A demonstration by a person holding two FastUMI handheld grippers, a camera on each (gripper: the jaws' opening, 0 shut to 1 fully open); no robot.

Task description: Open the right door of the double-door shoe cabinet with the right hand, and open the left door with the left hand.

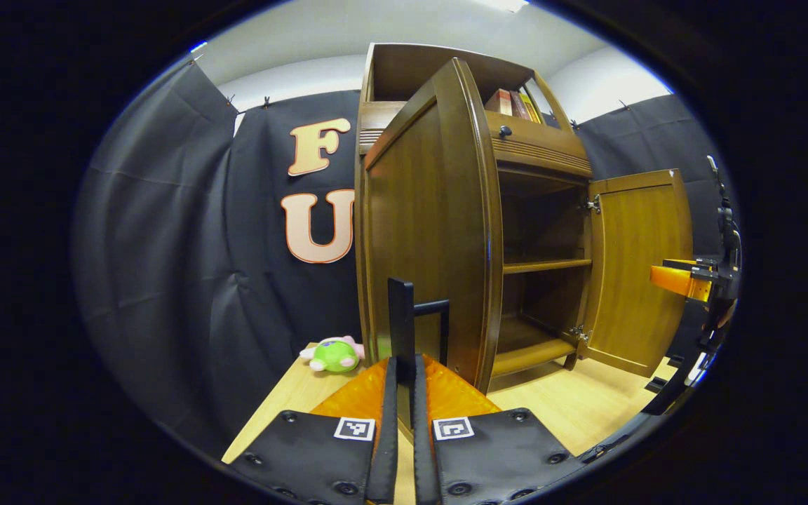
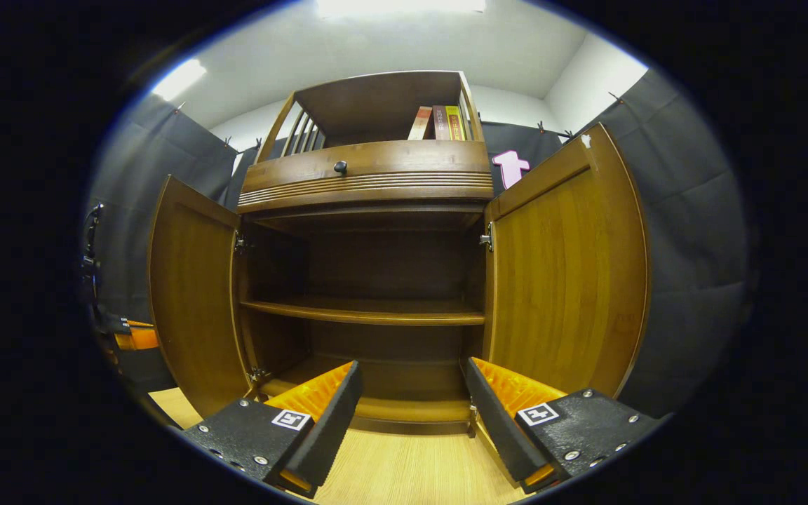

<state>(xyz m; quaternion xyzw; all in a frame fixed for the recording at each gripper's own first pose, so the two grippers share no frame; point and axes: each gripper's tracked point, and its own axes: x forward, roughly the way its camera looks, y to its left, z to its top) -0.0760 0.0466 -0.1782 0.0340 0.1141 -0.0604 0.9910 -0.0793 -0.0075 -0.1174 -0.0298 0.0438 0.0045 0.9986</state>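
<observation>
Shoe cabinet [image 2: 369, 182] stands on pale wood, both doors open; left gripper [image 1: 404, 351] pinches the door handle [image 1: 404, 315], right gripper [image 2: 411, 400] gapes.

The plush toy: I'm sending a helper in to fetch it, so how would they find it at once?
Find the tall wooden shoe cabinet with both doors swung open. In the left gripper view, the plush toy lies on the light wooden floor left of the cabinet, near the open left door and against the black cloth wall. It is small, soft and bright green with pink bits, unlike anything near it.
</observation>
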